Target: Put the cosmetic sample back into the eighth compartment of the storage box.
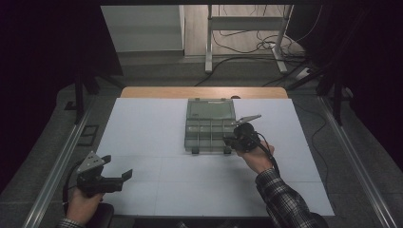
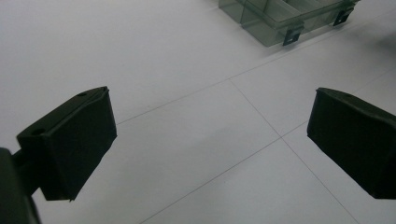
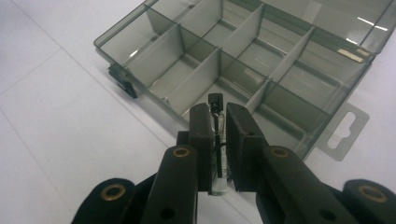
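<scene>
While the right gripper (image 1: 234,139) hangs over the near right corner of the organizer box (image 1: 209,126) in the high view, we judge the step as dropping a small part into a compartment. Box sits mid-table on the white table (image 1: 142,142), lid open toward the far side. Left gripper (image 1: 124,176) is parked near the front left, well apart from the box, jaws spread, nothing between them. We keep it there, out of the way.

Left gripper view: both pads (image 2: 74,140) stand wide apart over bare table, the box's latch corner (image 2: 292,35) far off at top. No job for this hand unless the box slides; then we brace the near wall.

Right gripper view: jaws pinch a small clear vial (image 3: 218,140) with a black cap, held roughly along the jaws, cap end out front. It hovers above the near row of compartments (image 3: 196,79), close to a divider. To do this well we centre the vial over one cell, clear of the dividers, lower until it's below the wall tops, then open slowly so it doesn't bounce or roll out. Which cell is meant, we can't tell.
</scene>
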A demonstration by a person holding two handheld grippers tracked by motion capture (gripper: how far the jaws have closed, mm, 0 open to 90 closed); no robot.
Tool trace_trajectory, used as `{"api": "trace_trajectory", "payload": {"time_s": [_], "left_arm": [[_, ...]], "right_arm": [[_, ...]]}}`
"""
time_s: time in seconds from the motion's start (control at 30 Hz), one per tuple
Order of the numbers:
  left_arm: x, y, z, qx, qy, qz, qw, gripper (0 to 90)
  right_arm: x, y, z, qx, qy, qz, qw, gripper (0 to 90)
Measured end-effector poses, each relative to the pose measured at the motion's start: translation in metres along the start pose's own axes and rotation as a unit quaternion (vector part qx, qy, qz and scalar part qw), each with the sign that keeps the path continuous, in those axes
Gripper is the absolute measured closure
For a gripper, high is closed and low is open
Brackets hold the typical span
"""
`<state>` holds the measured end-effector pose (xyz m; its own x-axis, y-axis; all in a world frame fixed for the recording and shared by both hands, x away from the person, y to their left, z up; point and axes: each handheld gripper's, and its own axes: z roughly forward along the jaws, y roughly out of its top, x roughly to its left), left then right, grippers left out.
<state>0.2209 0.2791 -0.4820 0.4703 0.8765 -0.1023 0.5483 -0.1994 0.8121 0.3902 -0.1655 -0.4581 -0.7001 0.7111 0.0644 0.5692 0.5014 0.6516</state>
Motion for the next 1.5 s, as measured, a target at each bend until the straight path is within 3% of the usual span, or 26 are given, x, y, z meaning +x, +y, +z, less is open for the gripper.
{"api": "trace_trajectory", "payload": {"time_s": [0.87,1.5], "left_arm": [[0.000,0.001,0.001,0.004,0.000,0.001,1.0000,2.2],[0.000,0.001,0.001,0.005,-0.002,0.004,1.0000,2.5]], "right_arm": [[-0.023,0.008,0.017,0.002,-0.029,0.008,0.9995,80.9],[-0.021,0.003,0.031,0.028,-0.043,-0.003,0.9987,79.4]]}}
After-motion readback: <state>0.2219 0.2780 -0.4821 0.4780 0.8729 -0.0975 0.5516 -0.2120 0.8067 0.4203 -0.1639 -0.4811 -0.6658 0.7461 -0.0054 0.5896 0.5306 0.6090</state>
